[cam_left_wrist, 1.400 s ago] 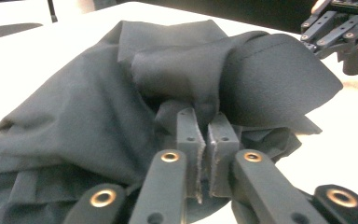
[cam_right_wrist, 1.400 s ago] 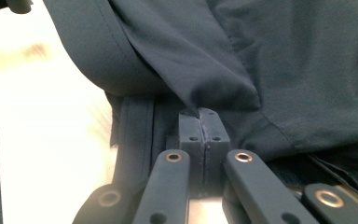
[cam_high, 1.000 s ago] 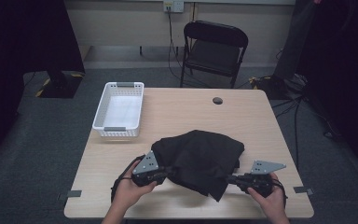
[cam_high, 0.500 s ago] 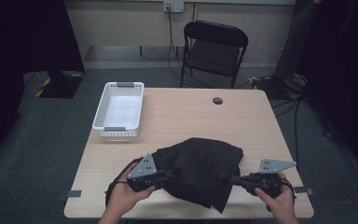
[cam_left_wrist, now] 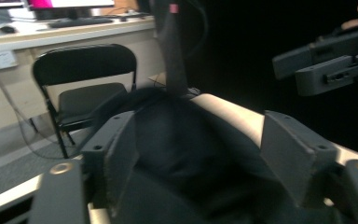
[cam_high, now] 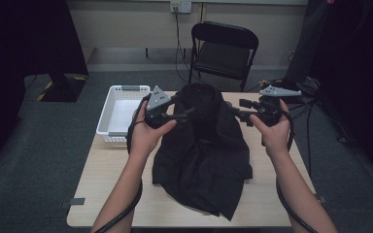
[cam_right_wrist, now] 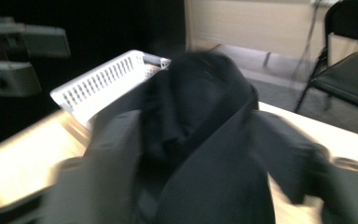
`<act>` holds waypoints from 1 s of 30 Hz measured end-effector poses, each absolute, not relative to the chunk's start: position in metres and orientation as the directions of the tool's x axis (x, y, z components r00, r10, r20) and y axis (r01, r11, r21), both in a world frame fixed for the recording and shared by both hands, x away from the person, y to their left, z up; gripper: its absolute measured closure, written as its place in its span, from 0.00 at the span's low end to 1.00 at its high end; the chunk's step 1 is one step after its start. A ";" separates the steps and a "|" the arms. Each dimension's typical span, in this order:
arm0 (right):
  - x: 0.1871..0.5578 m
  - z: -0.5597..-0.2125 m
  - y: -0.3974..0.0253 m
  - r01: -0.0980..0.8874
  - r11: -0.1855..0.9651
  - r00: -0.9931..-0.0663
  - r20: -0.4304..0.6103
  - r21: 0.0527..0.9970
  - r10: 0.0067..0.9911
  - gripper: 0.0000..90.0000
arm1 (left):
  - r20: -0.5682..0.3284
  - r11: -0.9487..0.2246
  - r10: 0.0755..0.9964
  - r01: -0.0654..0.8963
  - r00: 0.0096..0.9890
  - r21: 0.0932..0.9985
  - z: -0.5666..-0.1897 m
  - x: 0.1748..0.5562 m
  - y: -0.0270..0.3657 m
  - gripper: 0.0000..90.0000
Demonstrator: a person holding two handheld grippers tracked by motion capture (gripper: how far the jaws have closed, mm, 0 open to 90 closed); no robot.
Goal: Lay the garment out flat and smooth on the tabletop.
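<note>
wooden table (cam_high: 107,194) in a dim room, folding chair (cam_high: 223,48) behind it, white basket (cam_high: 119,114) at the far left corner. black garment (cam_high: 204,150) hangs between the two grippers, top edge lifted clear, lower part draped on the table toward the person. left gripper (cam_high: 187,115) has the garment's top left, right gripper (cam_high: 235,114) the top right; both look clamped on cloth, with fabric bunched between the jaws in the left gripper view (cam_left_wrist: 186,154) and the right gripper view (cam_right_wrist: 200,154), though the latter is blurred. long axis runs from the grippers down toward the near table edge. grippers sit level, about equally far from the garment's centre line. basket lies left of the left gripper, so my guess is that hand leads if it goes in there.
</note>
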State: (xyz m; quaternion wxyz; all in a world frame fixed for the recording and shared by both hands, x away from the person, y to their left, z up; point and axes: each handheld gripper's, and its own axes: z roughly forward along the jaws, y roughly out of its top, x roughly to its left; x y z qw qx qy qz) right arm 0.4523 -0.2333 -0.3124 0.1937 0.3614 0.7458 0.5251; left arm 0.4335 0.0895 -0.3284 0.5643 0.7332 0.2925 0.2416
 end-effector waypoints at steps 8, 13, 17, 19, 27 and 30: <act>0.396 -0.376 -0.244 0.282 0.315 -0.738 -0.005 0.906 0.674 0.13 | -0.007 -0.283 0.670 0.263 0.742 0.922 -0.403 0.395 0.092 0.18; 0.371 -0.422 -0.245 0.329 0.376 -0.781 0.026 0.866 0.624 0.13 | -0.049 -0.297 0.655 0.317 0.754 0.901 -0.447 0.376 0.096 0.18; 0.364 -0.460 -0.246 0.391 0.400 -0.776 0.063 0.829 0.628 0.14 | -0.063 -0.320 0.645 0.344 0.762 0.883 -0.472 0.365 0.100 0.18; 0.364 -0.475 -0.247 0.414 0.421 -0.768 0.062 0.807 0.637 0.16 | -0.072 -0.324 0.645 0.358 0.761 0.876 -0.483 0.362 0.102 0.18; 0.366 -0.493 -0.244 0.426 0.476 -0.767 0.028 0.769 0.640 0.18 | -0.063 -0.358 0.653 0.381 0.755 0.852 -0.500 0.359 0.110 0.18; 0.367 -0.499 -0.243 0.429 0.503 -0.766 0.008 0.750 0.643 0.18 | -0.052 -0.385 0.650 0.388 0.758 0.837 -0.504 0.357 0.110 0.18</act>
